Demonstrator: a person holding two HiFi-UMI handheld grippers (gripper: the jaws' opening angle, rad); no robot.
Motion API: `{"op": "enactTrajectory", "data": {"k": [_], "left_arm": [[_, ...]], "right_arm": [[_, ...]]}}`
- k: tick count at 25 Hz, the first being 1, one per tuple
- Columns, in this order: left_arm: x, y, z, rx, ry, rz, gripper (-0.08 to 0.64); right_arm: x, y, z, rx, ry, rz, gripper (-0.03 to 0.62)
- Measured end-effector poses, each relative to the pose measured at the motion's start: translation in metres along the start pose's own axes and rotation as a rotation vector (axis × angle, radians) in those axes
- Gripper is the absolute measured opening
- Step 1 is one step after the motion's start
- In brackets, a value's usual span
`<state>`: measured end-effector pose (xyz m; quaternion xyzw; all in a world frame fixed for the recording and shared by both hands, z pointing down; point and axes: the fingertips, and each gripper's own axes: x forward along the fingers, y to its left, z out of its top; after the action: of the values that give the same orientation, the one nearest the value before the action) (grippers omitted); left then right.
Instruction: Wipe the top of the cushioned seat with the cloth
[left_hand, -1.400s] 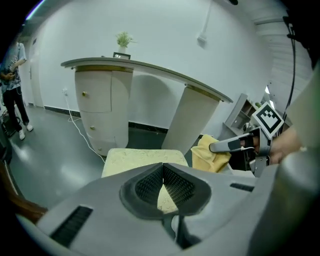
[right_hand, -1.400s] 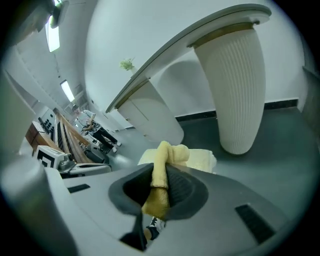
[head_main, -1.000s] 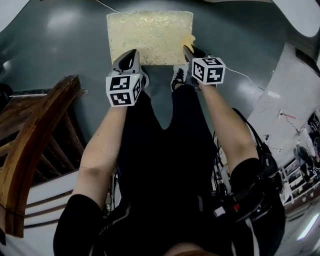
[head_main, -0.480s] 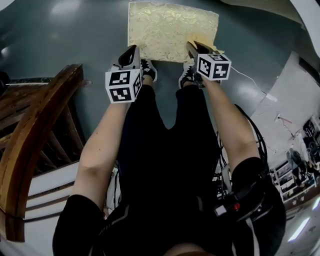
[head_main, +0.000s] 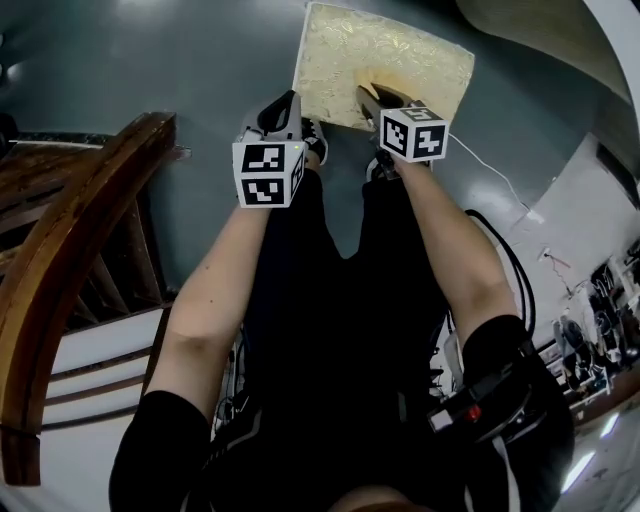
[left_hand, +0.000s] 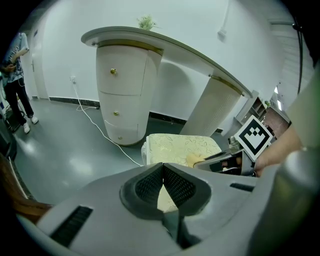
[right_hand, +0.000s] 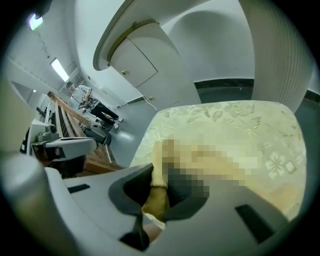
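Note:
The cushioned seat (head_main: 385, 60) is a pale gold patterned square pad on the grey floor ahead of my feet; it also shows in the left gripper view (left_hand: 182, 145) and the right gripper view (right_hand: 235, 125). My right gripper (head_main: 372, 97) is over the seat's near edge, shut on a yellow cloth (right_hand: 156, 197) that lies on the cushion top (head_main: 388, 84). The cloth's far part is blurred in the right gripper view. My left gripper (head_main: 287, 106) hangs left of the seat above the floor, shut with nothing in it (left_hand: 163, 170).
A curved dark wooden chair back (head_main: 70, 260) stands close at the left. Behind the seat is a white curved desk with a drawer column (left_hand: 122, 85), and a white cable (left_hand: 100, 127) trails on the floor. A person (left_hand: 15, 75) stands far left.
The right gripper with the cloth has slid from the seat's right corner leftwards along its near edge. The whole view has swung, so the seat now sits further right.

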<state>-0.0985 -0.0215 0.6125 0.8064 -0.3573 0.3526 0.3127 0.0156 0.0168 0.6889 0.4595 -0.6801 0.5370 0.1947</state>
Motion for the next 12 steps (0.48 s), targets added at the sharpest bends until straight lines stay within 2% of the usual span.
{"op": "enactTrajectory", "data": {"k": [5,8,12], "left_arm": [[-0.017,0.020,-0.004,-0.004,-0.008,0.033,0.004],[-0.029,0.029,-0.006,-0.008,-0.008,0.037,0.005],[-0.039,0.048,-0.004,-0.016,-0.009,0.070,0.005]], "right_arm": [[0.025,0.032,0.007,-0.076,0.025,0.011,0.063],[0.035,0.042,0.009,-0.076,0.031,0.002,0.061],[0.053,0.066,0.013,-0.098,0.051,0.038,0.063]]}}
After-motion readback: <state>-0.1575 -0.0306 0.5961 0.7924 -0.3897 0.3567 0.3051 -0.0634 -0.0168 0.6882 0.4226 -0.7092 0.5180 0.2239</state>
